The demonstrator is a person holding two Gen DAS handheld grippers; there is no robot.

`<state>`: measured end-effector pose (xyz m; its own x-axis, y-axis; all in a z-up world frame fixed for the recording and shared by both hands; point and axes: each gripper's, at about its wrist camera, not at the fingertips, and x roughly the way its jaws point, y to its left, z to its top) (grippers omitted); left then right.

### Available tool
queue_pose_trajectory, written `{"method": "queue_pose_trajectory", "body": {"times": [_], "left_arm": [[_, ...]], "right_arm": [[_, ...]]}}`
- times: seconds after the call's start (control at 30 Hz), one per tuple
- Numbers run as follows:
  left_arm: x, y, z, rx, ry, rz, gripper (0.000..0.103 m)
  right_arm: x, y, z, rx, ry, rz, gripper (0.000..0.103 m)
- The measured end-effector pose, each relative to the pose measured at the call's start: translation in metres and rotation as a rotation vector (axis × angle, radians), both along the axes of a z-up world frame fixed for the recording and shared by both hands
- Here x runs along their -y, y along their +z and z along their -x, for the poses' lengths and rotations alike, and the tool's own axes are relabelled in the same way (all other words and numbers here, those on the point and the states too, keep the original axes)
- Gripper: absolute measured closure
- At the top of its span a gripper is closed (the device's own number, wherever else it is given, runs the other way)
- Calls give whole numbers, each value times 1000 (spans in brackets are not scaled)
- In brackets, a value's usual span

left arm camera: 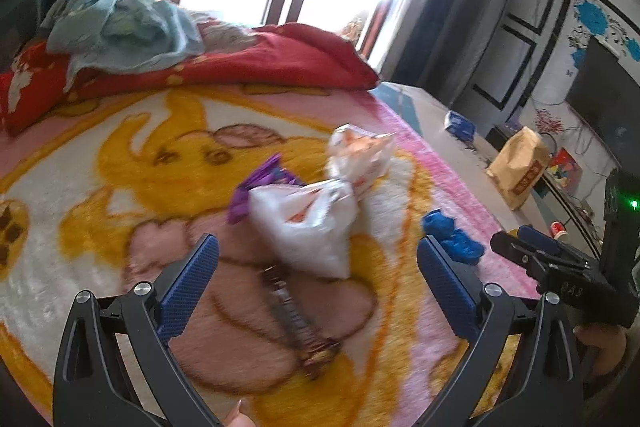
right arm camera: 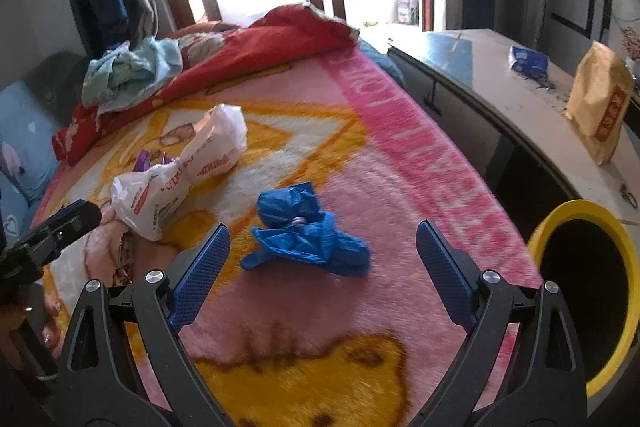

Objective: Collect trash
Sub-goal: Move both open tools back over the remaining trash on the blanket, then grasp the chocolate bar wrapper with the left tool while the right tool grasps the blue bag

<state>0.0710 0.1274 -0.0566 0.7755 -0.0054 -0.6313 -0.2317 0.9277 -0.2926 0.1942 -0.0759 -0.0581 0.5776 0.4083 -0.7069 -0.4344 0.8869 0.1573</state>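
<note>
Brown candy wrapper (left arm camera: 298, 323), crinkled and long, lies between the wide-open jaws of the left gripper (left arm camera: 318, 283), with a white plastic bag (left arm camera: 310, 223) at 12 o'clock. Crumpled blue shoe covers (right arm camera: 306, 233) rest on the pink blanket (right arm camera: 400, 163), just ahead of the right gripper (right arm camera: 322, 267), jaws spread wide. At 3 o'clock stands a yellow bin (right arm camera: 628, 267).

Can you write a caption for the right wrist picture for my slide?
Open right gripper hovers over crumpled blue plastic on a pink cartoon blanket, yellow bin alongside.
</note>
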Motion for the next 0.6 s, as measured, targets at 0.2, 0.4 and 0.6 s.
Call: {"method": "queue_pose_trajectory", "body": {"times": [0.2,0.4,0.6], "left_arm": [[-7,-19,6,-51,-11,17,7],[-3,-40,3,-116,-54,89,28],[2,-45,4,-126,-34,85,51]], "right_arm": [[-21,-15,-11,-29,27,35,17],[-28,-31,-27,-82,11,37,17],[-26,-48,-36,-152,0,5,27]]}}
